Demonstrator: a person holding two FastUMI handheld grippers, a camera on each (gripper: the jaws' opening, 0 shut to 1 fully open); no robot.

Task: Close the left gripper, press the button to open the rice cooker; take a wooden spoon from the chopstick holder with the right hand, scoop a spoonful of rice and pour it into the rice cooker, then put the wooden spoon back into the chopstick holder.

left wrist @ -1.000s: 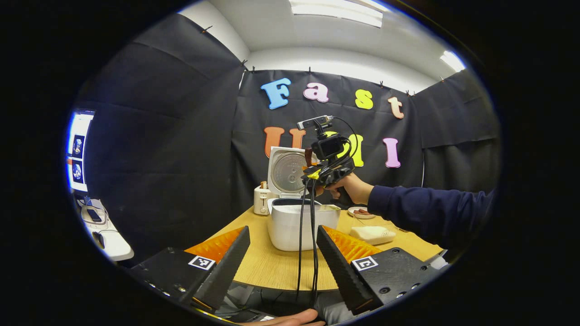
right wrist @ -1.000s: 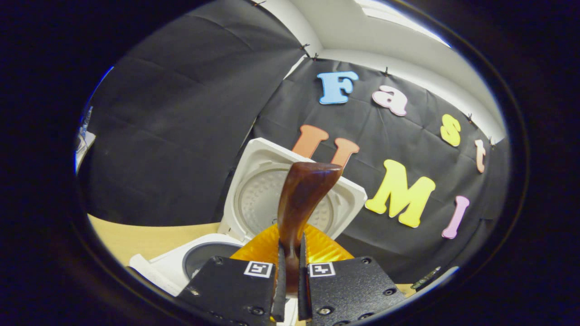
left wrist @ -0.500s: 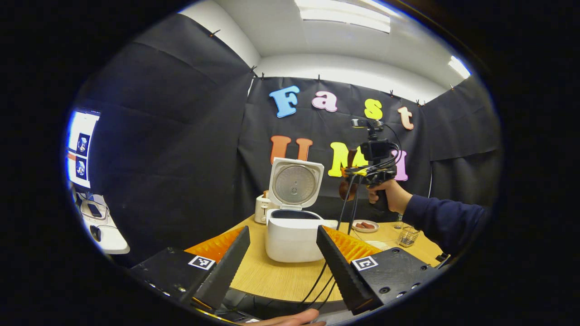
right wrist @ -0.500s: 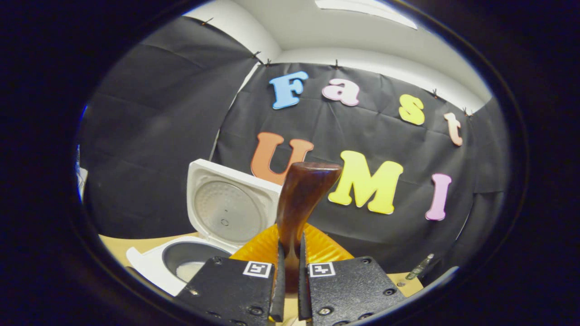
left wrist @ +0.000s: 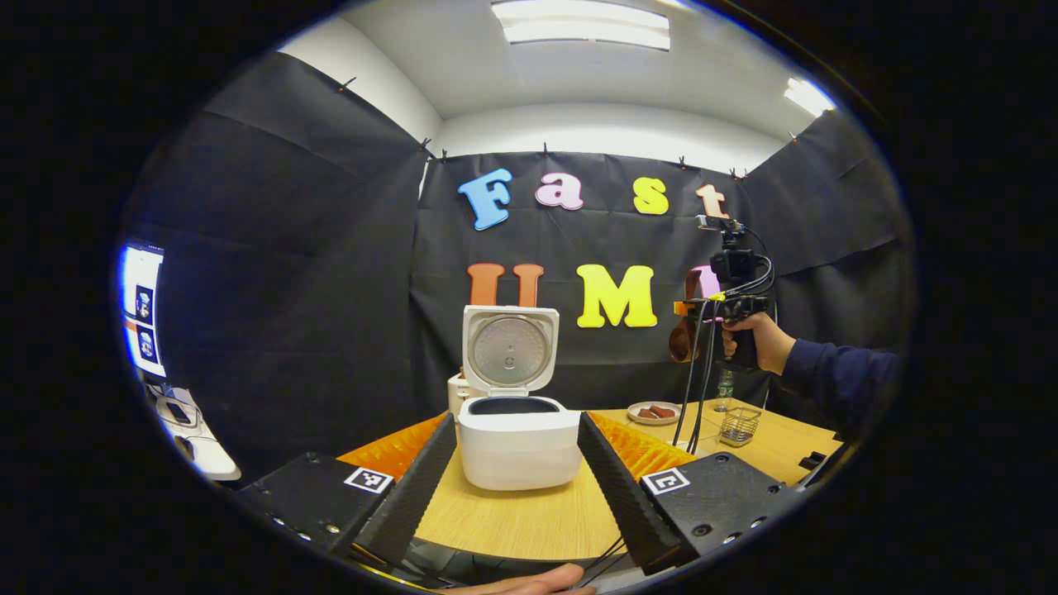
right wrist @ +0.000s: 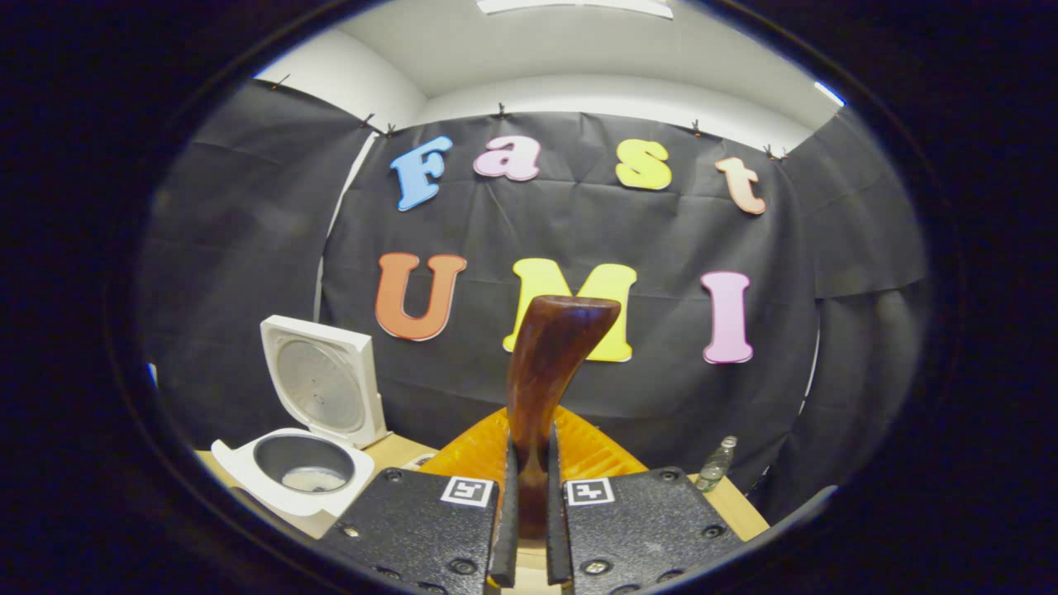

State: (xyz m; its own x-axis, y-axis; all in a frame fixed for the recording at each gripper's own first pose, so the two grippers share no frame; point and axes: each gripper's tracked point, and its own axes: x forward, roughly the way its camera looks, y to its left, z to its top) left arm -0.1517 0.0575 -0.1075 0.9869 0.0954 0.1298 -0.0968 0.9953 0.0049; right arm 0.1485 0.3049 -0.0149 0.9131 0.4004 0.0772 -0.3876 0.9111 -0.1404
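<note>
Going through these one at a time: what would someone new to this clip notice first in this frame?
Probably the white rice cooker in the middle of the wooden table, its lid standing wide open. Next, the brown wooden spoon clamped upright in the right gripper, held high above the table's right side near the wire chopstick holder. The left gripper hangs open in the foreground, framing the cooker.

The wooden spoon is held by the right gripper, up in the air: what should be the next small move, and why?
Probably carry the wooden spoon down toward the wire chopstick holder. The right gripper is shut on it; the rice cooker stands open with rice in its pot, so only the return seems left.
</note>
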